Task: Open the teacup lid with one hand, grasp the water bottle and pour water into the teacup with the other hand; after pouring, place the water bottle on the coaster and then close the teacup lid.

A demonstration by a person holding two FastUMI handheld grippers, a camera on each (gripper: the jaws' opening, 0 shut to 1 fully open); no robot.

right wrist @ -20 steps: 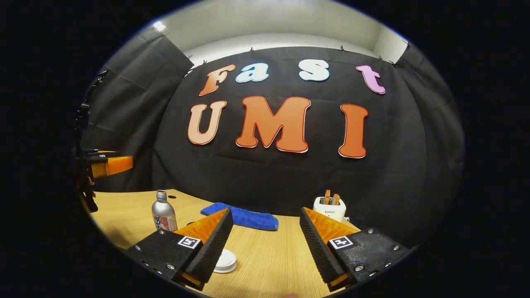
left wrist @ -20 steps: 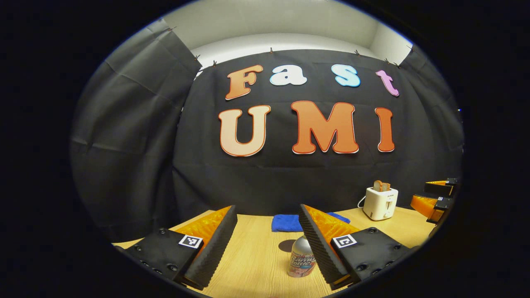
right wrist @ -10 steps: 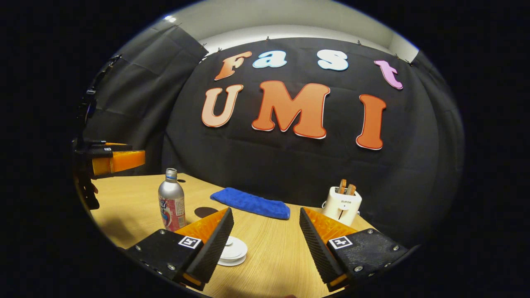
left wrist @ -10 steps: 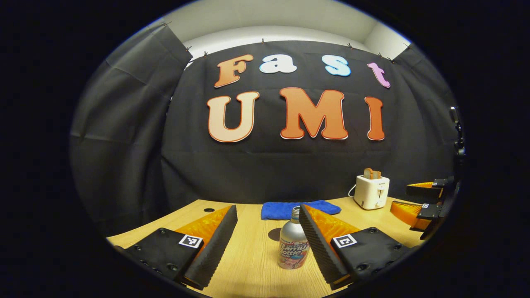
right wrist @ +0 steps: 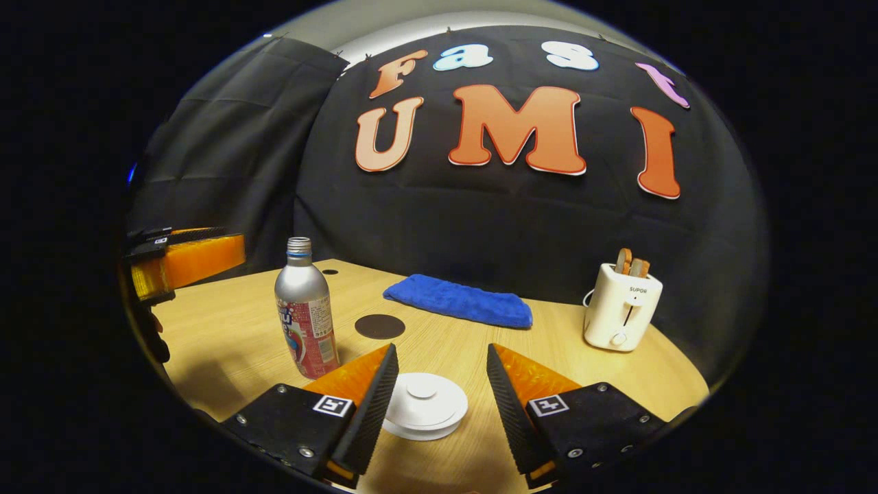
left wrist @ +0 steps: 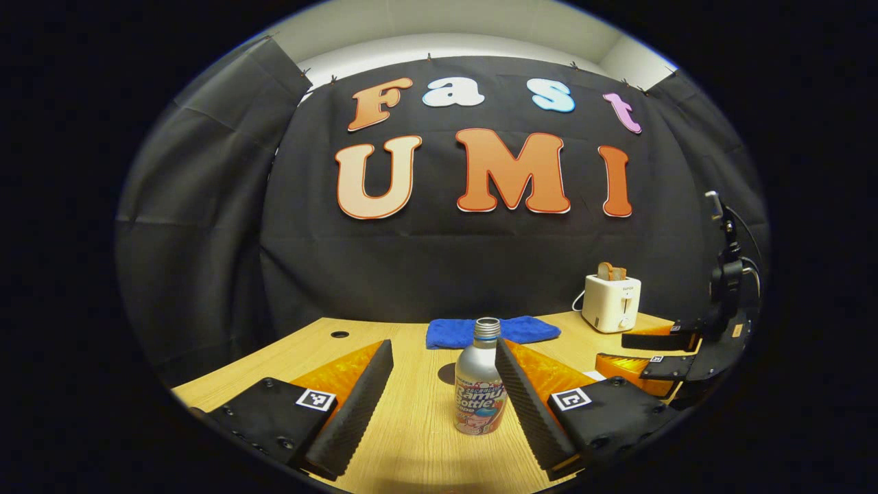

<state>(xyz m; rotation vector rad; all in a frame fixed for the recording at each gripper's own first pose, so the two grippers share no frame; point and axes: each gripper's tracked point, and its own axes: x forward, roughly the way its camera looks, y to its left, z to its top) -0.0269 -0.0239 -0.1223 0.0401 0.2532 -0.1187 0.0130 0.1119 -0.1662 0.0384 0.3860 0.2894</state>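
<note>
A silver water bottle (left wrist: 478, 387) with a printed label and no cap stands upright on the wooden table. It is just ahead of my open left gripper (left wrist: 444, 353), close to the right finger. The same bottle (right wrist: 305, 310) appears at the left in the right gripper view. A white teacup with its round lid (right wrist: 424, 405) on sits low between the fingers of my open right gripper (right wrist: 439, 358), not touched. A dark round coaster (right wrist: 379, 326) lies behind the cup, beside the bottle. The right gripper (left wrist: 641, 351) appears far right in the left gripper view.
A blue cloth (right wrist: 458, 302) lies at the back of the table (right wrist: 226, 343). A white toaster (right wrist: 621, 309) with bread slices stands at the back right. The left gripper (right wrist: 185, 257) juts in at the left edge of the right gripper view.
Both grippers have come down and forward. The bottle now stands fuller and nearer between the left fingers; the teacup lid has moved in between the right fingers.
</note>
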